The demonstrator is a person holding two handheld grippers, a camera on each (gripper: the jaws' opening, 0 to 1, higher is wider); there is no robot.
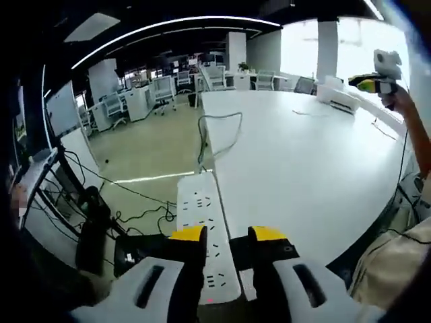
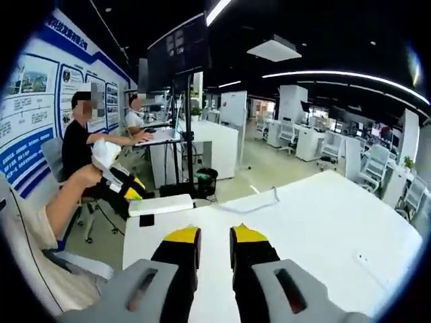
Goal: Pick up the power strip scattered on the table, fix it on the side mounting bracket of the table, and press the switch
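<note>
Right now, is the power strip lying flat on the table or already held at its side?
At the side: the power strip hangs along the table edge, sockets up, with the left gripper closed on its near end.

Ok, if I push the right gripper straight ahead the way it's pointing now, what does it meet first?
Probably nothing soon: the right gripper hangs above the bare white table, nothing between its tips. The power strip, held by the left gripper, lies off to the left of that line. Depth is unclear.
</note>
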